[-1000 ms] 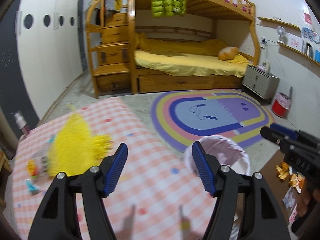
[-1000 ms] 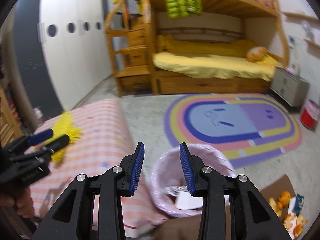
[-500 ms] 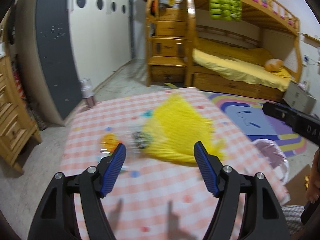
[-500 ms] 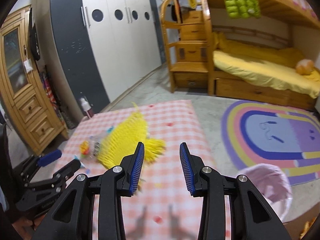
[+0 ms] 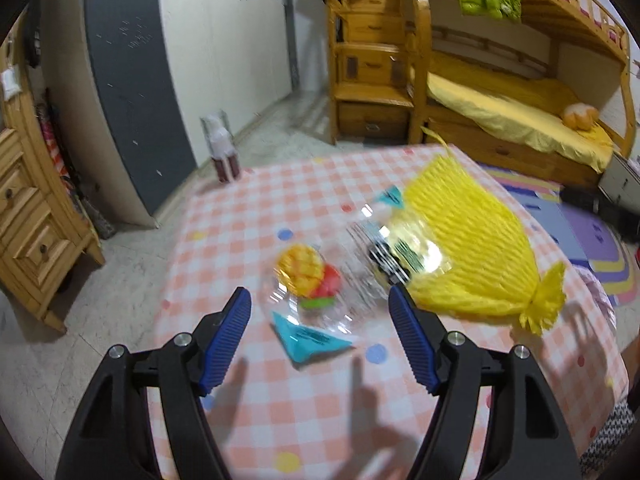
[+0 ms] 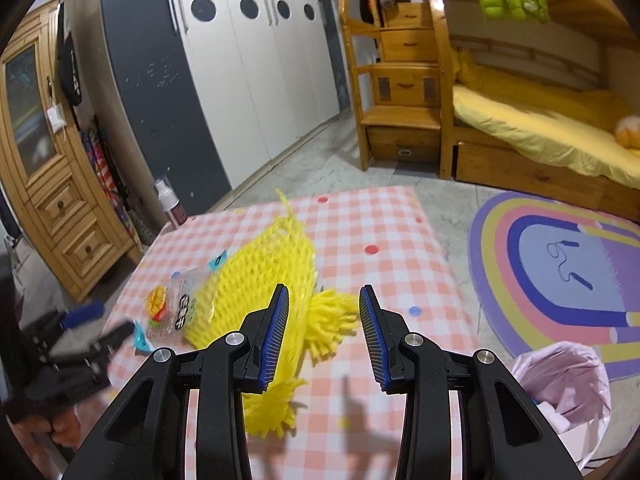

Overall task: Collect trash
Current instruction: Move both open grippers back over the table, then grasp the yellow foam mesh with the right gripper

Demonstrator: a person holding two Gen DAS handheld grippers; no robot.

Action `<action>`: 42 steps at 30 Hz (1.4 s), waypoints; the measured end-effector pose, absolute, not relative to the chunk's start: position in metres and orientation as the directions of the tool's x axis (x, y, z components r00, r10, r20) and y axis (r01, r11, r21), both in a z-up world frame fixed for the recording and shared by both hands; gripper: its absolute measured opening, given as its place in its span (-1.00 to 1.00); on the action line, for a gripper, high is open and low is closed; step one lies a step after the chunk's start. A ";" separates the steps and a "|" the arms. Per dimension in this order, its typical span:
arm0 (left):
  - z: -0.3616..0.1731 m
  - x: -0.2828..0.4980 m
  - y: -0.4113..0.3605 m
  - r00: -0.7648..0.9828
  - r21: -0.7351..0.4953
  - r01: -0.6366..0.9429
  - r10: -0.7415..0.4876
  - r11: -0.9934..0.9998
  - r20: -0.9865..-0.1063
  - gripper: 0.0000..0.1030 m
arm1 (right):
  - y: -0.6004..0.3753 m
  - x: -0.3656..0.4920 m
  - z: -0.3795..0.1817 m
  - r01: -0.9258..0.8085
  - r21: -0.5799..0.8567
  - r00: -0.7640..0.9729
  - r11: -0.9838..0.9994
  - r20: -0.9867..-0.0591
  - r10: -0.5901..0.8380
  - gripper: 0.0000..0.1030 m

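Left wrist view: the left gripper [image 5: 320, 336] hangs over a table covered in a pink-and-white checked cloth [image 5: 256, 208]. Its jaws stand spread wide and have just been opening; nothing is pressed between them, though one clear plastic snack wrapper [image 5: 316, 280] with a fruit print and teal corners lies on the cloth in the gap as seen from the camera. Just right of it lies one yellow mesh net bag [image 5: 472, 252], tasselled at its near end, overlapping the wrapper's far part. Image is blurred here; finer print unreadable.

Right wrist view: the right gripper [image 6: 324, 320] sits above the near tassel of the same net bag [image 6: 272, 280], jaws partly spread, pinching nothing. The wrapper [image 6: 172, 308] lies at the bag's left edge. The other gripper [image 6: 92, 324] shows at far left, blurred, beside the wrapper.

Count on the cloth: two pieces of trash, one wrapper and one net. One bin lined with a pink bag [image 6: 564, 376] stands on the floor off the table's right near corner, with some paper inside. One spray bottle [image 6: 170, 202] stands beyond the table's far left corner. One rainbow rug [image 6: 560, 264] lies on the floor.
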State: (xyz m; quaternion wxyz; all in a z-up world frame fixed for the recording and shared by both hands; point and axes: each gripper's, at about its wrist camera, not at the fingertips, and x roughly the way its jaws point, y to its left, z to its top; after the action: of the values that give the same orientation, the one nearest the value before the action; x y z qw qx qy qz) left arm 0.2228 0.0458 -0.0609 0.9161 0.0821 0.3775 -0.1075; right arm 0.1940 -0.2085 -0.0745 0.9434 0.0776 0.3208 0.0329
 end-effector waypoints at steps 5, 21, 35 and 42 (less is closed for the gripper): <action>-0.079 0.221 0.028 0.655 0.107 0.311 -0.131 0.944 -0.744 0.47 | -0.220 0.194 -0.074 0.011 0.203 0.790 0.979 -0.601 0.116 -0.25; -0.102 0.259 0.017 0.582 0.069 0.346 -0.157 0.936 -0.798 0.45 | -0.219 0.196 -0.077 0.004 0.230 0.776 0.973 -0.614 0.142 -0.25; -0.080 0.229 0.015 0.610 0.058 0.360 -0.188 0.931 -0.770 -1.00 | -0.208 0.199 -0.085 -0.019 0.197 0.755 0.980 -0.640 0.144 -0.25; -0.061 0.199 0.010 0.632 0.034 0.376 -0.229 0.926 -0.740 -1.00 | -0.194 0.207 -0.096 -0.042 0.168 0.717 0.985 -0.681 0.146 -0.25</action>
State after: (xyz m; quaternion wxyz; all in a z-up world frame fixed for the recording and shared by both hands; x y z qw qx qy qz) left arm 0.1987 0.0096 -0.0612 0.8985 0.0928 0.3946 -0.1684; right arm 0.2065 -0.1945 -0.0964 0.9240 0.0701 0.3724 0.0510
